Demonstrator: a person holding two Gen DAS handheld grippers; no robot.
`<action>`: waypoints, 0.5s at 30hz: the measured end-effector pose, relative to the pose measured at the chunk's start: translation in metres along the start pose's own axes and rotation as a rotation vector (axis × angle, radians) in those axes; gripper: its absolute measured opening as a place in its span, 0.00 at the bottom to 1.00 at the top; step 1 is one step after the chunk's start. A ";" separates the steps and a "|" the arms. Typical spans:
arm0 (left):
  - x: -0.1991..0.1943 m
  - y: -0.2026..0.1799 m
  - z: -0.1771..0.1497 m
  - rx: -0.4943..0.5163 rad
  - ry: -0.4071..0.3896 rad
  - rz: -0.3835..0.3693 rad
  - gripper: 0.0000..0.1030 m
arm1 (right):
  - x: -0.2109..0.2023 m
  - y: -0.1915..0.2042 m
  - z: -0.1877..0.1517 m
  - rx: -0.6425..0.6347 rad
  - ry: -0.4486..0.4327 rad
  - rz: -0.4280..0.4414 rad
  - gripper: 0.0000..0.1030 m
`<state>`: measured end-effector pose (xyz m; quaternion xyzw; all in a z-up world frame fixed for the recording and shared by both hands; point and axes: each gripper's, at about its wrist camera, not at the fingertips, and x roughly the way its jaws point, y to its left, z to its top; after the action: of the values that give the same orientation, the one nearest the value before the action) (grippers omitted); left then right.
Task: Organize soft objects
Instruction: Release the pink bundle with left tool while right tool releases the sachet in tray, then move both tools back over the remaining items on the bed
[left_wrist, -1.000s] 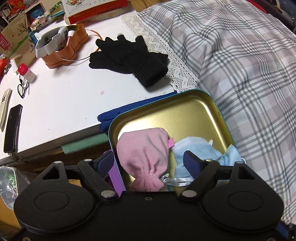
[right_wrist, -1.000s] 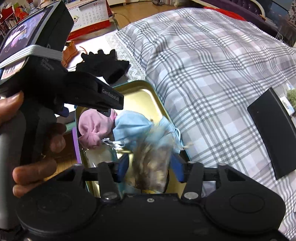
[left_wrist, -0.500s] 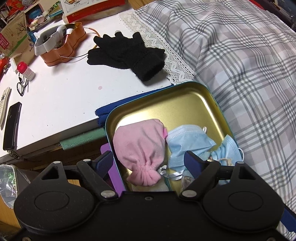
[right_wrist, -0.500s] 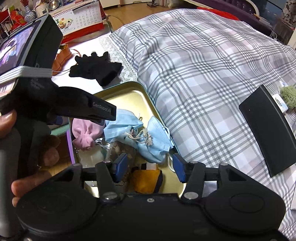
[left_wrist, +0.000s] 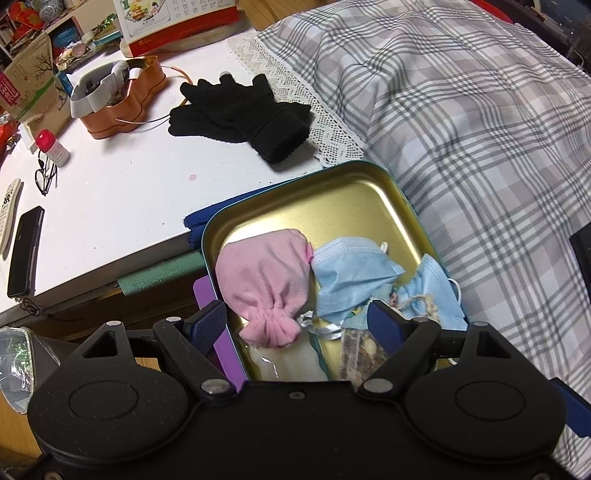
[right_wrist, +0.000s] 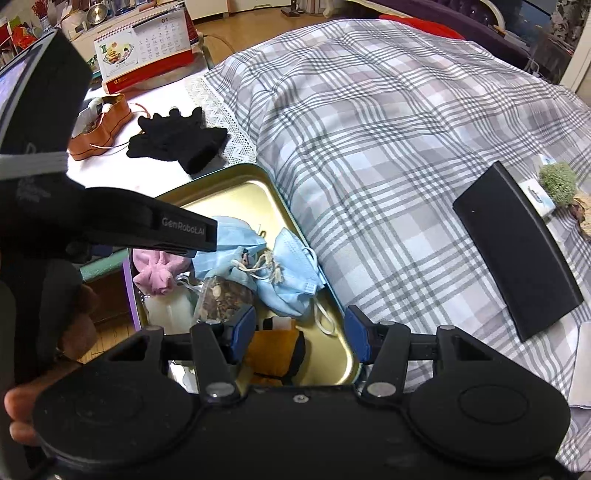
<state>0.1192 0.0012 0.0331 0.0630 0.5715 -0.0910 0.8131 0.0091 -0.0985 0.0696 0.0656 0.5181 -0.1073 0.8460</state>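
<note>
Left hand-held gripper (left_wrist: 297, 323): held wide, nothing gripped, above tin (left_wrist: 354, 192).
Right hand-held gripper (right_wrist: 301, 334): parted, empty; mesh pouch (right_wrist: 225, 297) at ten o'clock.

Home bedroom: plaid-covered bed (right_wrist: 388, 122), cluttered desk (left_wrist: 103, 192).

Both wrist views looking steeply down, close over the tin (left_wrist: 334, 181). Left view from its 6 o'clock edge, tabletop (left_wrist: 110, 192) toward 10. Right view from further right, bed (right_wrist: 388, 155) toward 1. Shared: tin (right_wrist: 229, 173), gloves (left_wrist: 240, 110).
</note>
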 end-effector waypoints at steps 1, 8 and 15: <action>-0.003 -0.001 -0.001 0.001 -0.003 -0.002 0.78 | -0.002 -0.001 -0.001 0.005 -0.002 -0.002 0.50; -0.021 -0.009 -0.011 0.020 -0.024 -0.017 0.78 | -0.017 -0.013 -0.007 0.028 -0.022 -0.018 0.50; -0.044 -0.022 -0.024 0.047 -0.055 -0.034 0.78 | -0.037 -0.027 -0.017 0.060 -0.053 -0.035 0.50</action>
<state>0.0779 -0.0117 0.0668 0.0699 0.5477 -0.1197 0.8251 -0.0289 -0.1171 0.0946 0.0791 0.4930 -0.1393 0.8551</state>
